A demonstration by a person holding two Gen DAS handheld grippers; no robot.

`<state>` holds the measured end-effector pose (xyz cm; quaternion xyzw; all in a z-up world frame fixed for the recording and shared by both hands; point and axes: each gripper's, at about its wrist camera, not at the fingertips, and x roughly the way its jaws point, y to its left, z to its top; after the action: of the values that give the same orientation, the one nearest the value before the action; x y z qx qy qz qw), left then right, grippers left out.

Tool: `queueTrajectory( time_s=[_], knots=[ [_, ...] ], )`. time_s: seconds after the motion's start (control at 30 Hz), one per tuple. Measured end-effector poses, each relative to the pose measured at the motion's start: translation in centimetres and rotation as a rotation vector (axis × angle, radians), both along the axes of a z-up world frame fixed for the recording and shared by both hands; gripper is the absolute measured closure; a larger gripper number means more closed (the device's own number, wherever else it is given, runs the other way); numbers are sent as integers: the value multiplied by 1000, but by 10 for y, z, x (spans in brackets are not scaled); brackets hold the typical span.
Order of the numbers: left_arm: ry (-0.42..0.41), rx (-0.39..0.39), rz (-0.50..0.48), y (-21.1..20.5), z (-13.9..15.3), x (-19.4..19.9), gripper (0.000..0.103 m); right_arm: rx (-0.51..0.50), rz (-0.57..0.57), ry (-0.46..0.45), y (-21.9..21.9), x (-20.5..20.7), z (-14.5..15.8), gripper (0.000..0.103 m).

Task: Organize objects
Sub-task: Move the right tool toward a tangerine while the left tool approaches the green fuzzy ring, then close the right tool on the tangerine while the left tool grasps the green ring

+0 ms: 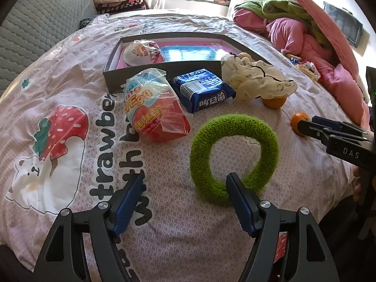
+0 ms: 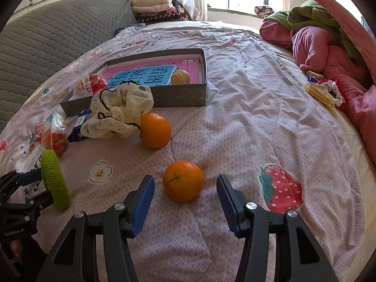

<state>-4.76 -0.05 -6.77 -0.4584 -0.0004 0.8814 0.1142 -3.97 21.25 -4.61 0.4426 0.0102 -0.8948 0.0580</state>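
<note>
Here, in the left wrist view, we see the left gripper (image 1: 185, 183) spread wide at lower centre, its right finger (image 1: 237, 195) overlapping the green ring (image 1: 268, 145), nothing clamped. In the right wrist view, our right gripper (image 2: 185, 185) stands parted around the near orange (image 2: 183, 181) at lower centre, pads apart from it.

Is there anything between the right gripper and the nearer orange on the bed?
Nothing visible does. The right gripper is open, and the nearer orange lies on the bedcover just ahead of its fingertips, with only bare cover around it.
</note>
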Motion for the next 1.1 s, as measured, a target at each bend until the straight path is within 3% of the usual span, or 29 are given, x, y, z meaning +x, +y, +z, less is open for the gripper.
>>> queueTrajectory(
  time_s=[0.23,0.47,0.6,0.87,1.1],
  knots=[
    [-11,33,10,-5,-3,-6,27,9,7,-5,-3,-3,-3,49],
    [-15,36,15,-4,-5,-11,27,1,-2,-41,-2,-11,-12,64],
    [-10,30,9,-1,-5,-12,29,-4,1,-37,-3,-12,-12,64],
    [-7,53,-29,4,-5,-14,51,64,26,-25,-11,-11,-11,64],
    [-13,93,-61,6,-5,-12,69,55,23,-29,-10,-11,-11,64]
  ],
)
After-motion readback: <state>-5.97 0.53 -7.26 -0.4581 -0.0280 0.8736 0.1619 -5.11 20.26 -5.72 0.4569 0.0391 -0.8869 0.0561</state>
